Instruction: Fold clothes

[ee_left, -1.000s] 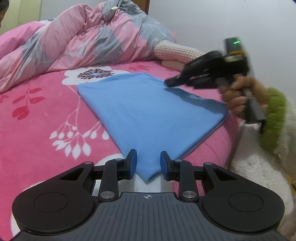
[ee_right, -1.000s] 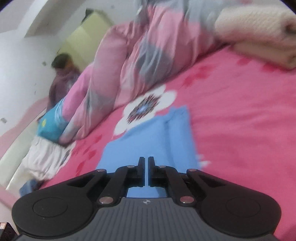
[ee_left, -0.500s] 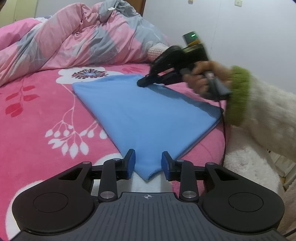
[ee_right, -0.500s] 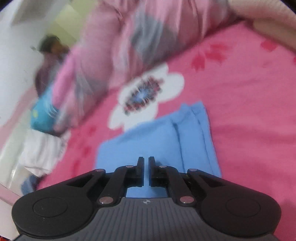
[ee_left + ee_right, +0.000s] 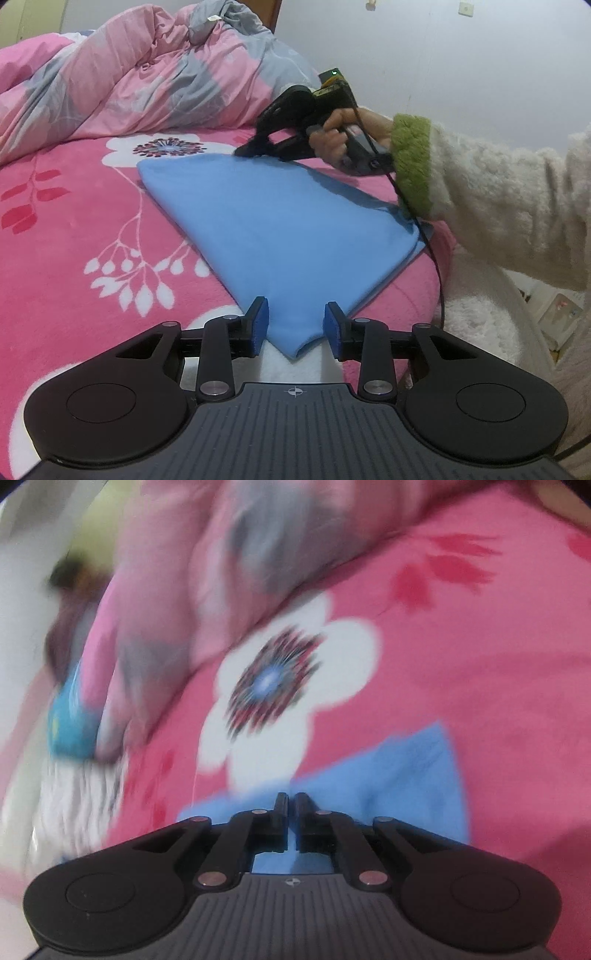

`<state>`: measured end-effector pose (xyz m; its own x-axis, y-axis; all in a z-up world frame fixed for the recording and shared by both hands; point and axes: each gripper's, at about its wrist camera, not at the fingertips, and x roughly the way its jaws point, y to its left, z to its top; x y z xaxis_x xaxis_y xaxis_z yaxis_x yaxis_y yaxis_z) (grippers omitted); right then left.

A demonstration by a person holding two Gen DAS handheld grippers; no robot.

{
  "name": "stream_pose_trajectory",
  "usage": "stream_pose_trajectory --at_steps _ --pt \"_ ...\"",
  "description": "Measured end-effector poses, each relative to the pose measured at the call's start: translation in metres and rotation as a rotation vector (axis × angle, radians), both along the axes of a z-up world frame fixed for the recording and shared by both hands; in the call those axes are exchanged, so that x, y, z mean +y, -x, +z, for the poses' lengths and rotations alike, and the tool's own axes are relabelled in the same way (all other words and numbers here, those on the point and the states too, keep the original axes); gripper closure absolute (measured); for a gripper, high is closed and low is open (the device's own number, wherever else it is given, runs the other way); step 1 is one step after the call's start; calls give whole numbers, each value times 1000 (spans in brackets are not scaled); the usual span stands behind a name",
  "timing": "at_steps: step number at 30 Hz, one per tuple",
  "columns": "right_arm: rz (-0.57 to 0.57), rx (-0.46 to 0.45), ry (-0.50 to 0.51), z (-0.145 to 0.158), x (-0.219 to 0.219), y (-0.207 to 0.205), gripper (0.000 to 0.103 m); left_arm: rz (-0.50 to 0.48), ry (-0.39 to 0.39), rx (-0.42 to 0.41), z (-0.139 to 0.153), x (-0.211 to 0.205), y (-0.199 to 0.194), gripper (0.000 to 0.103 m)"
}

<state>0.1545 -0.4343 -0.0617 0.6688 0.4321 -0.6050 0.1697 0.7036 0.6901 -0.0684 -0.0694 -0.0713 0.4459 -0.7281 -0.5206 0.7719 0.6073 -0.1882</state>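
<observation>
While the right gripper [image 5: 243,150] is sliding from the right side of the left-wrist frame toward its centre, reaching the far edge of the blue cloth [image 5: 280,236], its jaws are staying closed on nothing, so I judge it is smoothing the fold. Left gripper [image 5: 294,325] is sitting at lower centre, slightly wider than a second ago, pads open either side of the cloth's near corner without pinching it, cloth lying flat on the bed [image 5: 66,236].

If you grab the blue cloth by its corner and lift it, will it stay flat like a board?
Probably not. The blue cloth lies soft and thin on the pink bedsheet, so it would likely droop. Its layers look folded over, so they may slide apart. It seems light.
</observation>
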Motion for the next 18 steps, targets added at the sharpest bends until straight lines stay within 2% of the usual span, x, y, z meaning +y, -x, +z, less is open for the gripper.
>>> stream_pose_trajectory --at_steps 1,3,4,6,8,9,11,14,15,18 --pt "-50 -5 14 4 -7 1 99 -3 0 2 0 0 0 69" --pt "-51 -49 -5 13 -9 9 99 -8 1 6 0 0 -1 69" --pt "-11 -66 -42 15 -2 11 99 -11 2 7 0 0 -2 68" --pt "102 -64 -50 15 22 8 96 -15 1 9 0 1 -2 68" --pt "196 -28 -47 6 44 -4 93 -18 -3 9 1 0 -2 68" --pt "202 -6 -44 0 48 -11 93 -16 -4 7 1 0 -2 68" --pt "141 3 -47 -10 39 -23 100 -12 -5 4 0 0 0 68" --pt "-105 -18 117 3 12 -17 95 -13 -5 1 0 0 0 68" --pt "-124 -30 120 9 5 -5 95 -14 -2 3 0 1 -1 68" --pt "-89 -85 55 27 -8 41 95 -16 5 12 0 2 -3 68"
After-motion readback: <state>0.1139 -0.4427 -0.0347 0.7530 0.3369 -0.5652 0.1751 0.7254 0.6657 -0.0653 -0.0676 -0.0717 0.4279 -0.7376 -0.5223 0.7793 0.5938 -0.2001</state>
